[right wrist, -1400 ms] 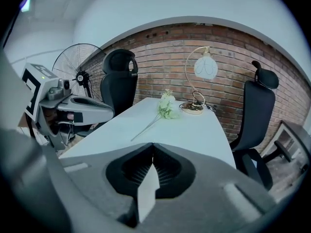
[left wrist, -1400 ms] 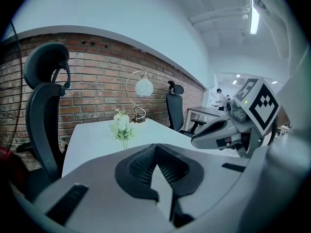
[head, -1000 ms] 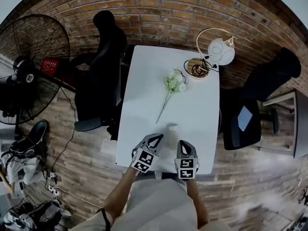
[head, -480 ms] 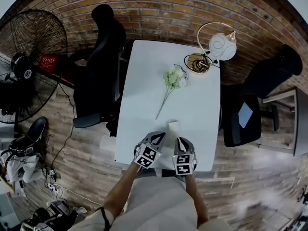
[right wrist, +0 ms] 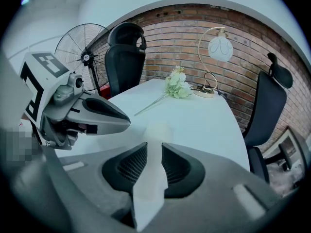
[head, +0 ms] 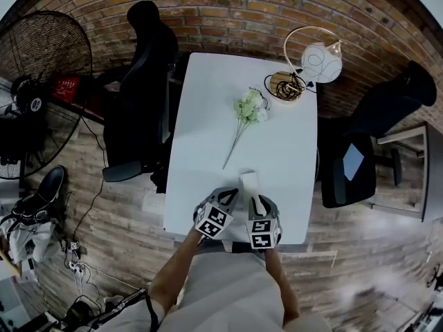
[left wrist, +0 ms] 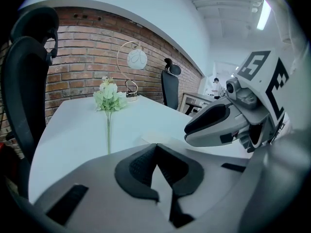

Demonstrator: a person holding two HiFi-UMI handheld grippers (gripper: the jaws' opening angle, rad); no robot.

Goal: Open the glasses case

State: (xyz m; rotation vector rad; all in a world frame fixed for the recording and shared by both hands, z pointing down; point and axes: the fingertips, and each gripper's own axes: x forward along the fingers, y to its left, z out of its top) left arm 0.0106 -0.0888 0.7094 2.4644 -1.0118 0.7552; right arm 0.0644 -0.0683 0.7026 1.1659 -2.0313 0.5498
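Note:
A small white glasses case (head: 248,183) lies near the front edge of the white table (head: 201,137). My right gripper (head: 258,203) points down at the case's near end. Its jaws are opening, and in the right gripper view the white case (right wrist: 156,130) shows in the narrow gap of the right gripper (right wrist: 154,147), with the pads not plainly pressing it. My left gripper (head: 225,198) sits just left of the case with its jaws shut, tips touching, nothing between them (left wrist: 156,147). Each gripper shows in the other's view: the right gripper (left wrist: 214,125) and the left gripper (right wrist: 124,120).
A sprig of pale artificial flowers (head: 250,109) lies mid-table. A white globe lamp on a gold arc (head: 313,64) stands at the far right corner. Black office chairs (head: 138,81) (head: 360,164) flank the table, and a floor fan (head: 34,81) stands at the left.
Both grippers have sunk and drawn together toward the case. The right gripper's tips now sit at the case's near end, and its jaws have parted slightly.

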